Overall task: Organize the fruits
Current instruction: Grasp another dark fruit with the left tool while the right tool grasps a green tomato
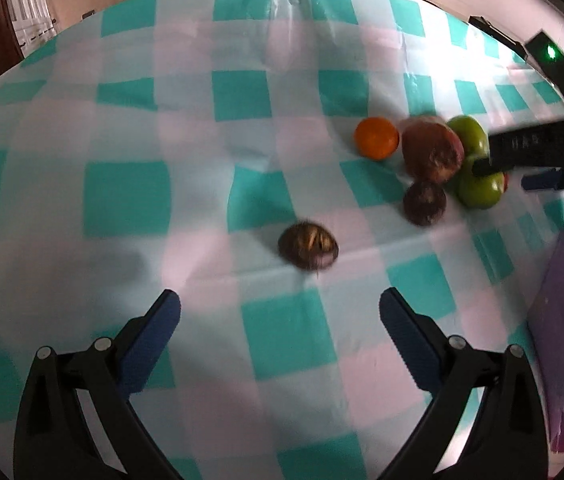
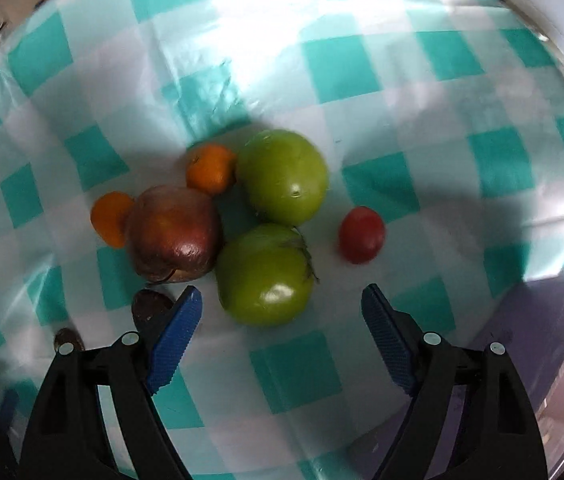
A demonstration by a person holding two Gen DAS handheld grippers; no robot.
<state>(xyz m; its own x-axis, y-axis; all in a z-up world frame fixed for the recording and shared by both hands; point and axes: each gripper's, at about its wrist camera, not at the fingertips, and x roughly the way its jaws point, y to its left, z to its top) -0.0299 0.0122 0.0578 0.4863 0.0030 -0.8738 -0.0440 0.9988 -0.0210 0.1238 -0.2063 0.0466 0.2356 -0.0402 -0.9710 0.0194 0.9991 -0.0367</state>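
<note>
Fruit cluster on a checked surface [image 2: 382, 184], seen from both wrist views. The landmark is the large reddish-brown fruit [image 2: 173, 234], an apple or pomegranate by its look. Touching it on the far side are two small orange fruits [image 2: 210, 168] [image 2: 110, 219]; just beside it on the right-gripper side lie two green tomato-like fruits, the farther [image 2: 284, 176] and the nearer [image 2: 263, 276], the nearer showing a dried calyx. A small red fruit [image 2: 362, 234] sits apart, beyond the green pair from the landmark. A dark purplish fruit [image 1: 424, 203] rests just beside the landmark on the near side; a brown, blurred fruit [image 1: 308, 245] lies well apart from it, toward the left gripper.

The right gripper [image 2: 282, 304] is spread wide with nothing between its blue pads, which stand to either side of the nearer green fruit; this suggests alignment for a grasp, though no contact is visible. The left gripper [image 1: 279, 308] is likewise wide apart and empty, pointed at the lone brown fruit, probably the stray it is meant to gather.

Most fruits already lie bunched around the landmark; the brown and red ones appear to be the outliers left to sort. Rounded fruits may roll if nudged off-centre.
</note>
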